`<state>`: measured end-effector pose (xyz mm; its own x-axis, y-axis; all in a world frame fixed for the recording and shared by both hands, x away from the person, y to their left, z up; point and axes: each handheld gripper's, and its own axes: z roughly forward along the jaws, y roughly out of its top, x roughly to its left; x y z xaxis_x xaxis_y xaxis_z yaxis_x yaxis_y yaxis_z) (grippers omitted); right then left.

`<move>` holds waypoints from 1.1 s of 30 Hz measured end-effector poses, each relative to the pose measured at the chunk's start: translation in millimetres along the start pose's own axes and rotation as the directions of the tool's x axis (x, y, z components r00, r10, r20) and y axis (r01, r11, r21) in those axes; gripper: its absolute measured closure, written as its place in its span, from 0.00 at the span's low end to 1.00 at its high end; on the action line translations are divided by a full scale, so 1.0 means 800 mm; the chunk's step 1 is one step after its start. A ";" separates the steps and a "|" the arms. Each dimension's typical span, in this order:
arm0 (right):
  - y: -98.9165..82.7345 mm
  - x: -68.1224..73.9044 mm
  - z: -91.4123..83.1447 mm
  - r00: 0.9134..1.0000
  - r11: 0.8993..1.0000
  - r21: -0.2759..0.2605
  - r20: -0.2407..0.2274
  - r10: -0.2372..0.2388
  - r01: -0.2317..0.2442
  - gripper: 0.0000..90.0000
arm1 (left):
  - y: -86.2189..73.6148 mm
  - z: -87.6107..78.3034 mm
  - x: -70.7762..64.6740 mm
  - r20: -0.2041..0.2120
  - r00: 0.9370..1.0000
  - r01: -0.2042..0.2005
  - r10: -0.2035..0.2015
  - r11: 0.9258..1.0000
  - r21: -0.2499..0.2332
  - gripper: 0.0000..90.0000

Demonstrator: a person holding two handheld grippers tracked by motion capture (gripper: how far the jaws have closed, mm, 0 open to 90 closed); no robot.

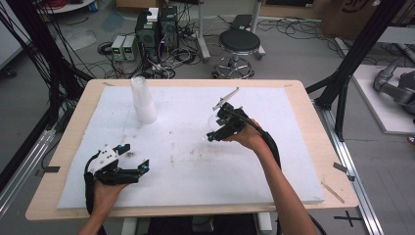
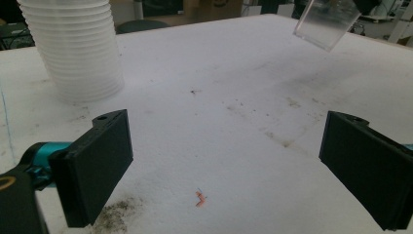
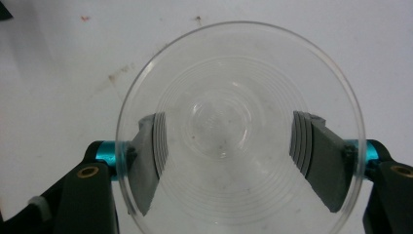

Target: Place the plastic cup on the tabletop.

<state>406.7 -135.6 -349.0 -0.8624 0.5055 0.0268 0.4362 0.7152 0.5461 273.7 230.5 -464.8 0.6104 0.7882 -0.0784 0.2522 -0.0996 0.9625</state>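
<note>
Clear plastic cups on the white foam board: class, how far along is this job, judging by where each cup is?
Done: one clear plastic cup is off the board, apart from the tall white-looking stack of nested cups. In hand: the right gripper clamps that cup by its sides, above the white foam board. Left: setting it down. The left gripper is open, holding nothing.

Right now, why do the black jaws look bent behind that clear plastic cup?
In the right gripper view, the clear plastic cup refracts the jaws into stepped ridges; in the left gripper view, the stack of white ribbed cups is overexposed; the high view is soft.
</note>
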 end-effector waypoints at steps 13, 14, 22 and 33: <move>0.005 -0.003 0.033 1.000 0.990 0.138 0.010 -0.016 0.014 0.34 | 0.000 0.001 0.000 0.006 1.000 -0.002 0.002 1.000 0.004 0.06; 0.005 -0.003 0.035 1.000 0.990 0.142 0.015 -0.024 0.022 0.34 | 0.000 0.001 0.000 0.007 1.000 -0.001 0.001 1.000 0.006 0.06; 0.014 0.003 0.050 0.998 0.978 0.204 0.028 -0.051 0.045 0.34 | 0.000 0.001 0.000 0.007 1.000 -0.002 0.002 1.000 0.007 0.06; 0.017 0.008 0.059 0.996 0.973 0.218 0.043 -0.081 0.070 0.34 | 0.000 0.001 0.000 0.002 1.000 0.001 -0.001 1.000 0.005 0.06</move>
<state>419.2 -100.2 -380.9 -0.8831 0.4661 -0.0540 0.4202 0.8368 0.3509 274.2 230.2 -465.0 0.6115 0.7872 -0.0794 0.2563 -0.1022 0.9612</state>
